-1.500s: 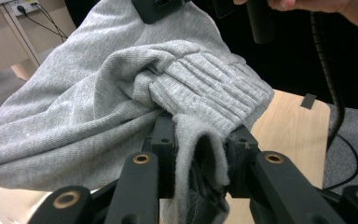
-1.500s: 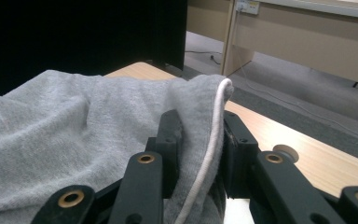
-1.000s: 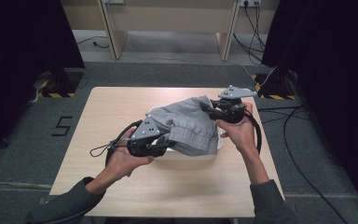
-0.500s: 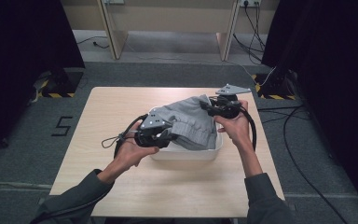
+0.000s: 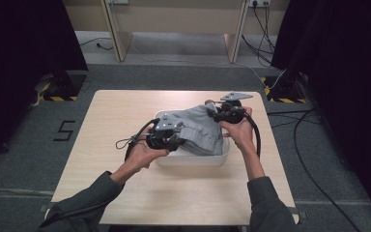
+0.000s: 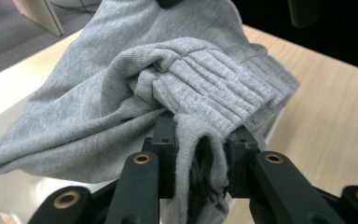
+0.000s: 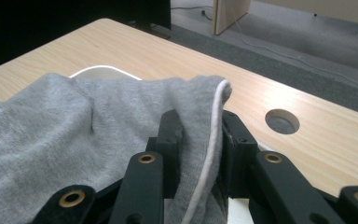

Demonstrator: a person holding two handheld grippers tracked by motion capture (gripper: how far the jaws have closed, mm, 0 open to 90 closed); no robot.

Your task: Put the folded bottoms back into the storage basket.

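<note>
1. Left claw (image 5: 178, 137) is clamped on the grey garment (image 5: 200, 130); in the left gripper view its jaws pinch a bunched fold at the ribbed cuff or hem (image 6: 214, 88), with cloth squeezed tight between the pads.
2. Right claw (image 5: 213, 112) is likewise closed on the garment; the right gripper view has its jaws gripping an edge of the fabric (image 7: 121, 126) along which a white cord (image 7: 212, 149) runs down between the pads.
3. Seen from the high view, the garment hangs slack between the two claws, its lower folds sagging into the white tub (image 5: 193, 158).
4. The tub stands on the wooden table (image 5: 125, 111), right of the table's middle; its pale rim (image 7: 103, 69) shows behind the cloth in the right gripper view.
5. The person's left hand (image 5: 142, 153) holds its gripper at the tub's near left edge, and the right hand (image 5: 241, 133) holds the other at the tub's far right corner.
6. A black cable (image 5: 133, 141) loops out to the left of the left gripper over the table, and another arcs around the right hand.
7. A round hole (image 7: 282, 121) is cut in the tabletop, visible just beyond the right claw in the right gripper view.
8. Dark sleeves (image 5: 82, 198) come in from the bottom of the high view.
</note>
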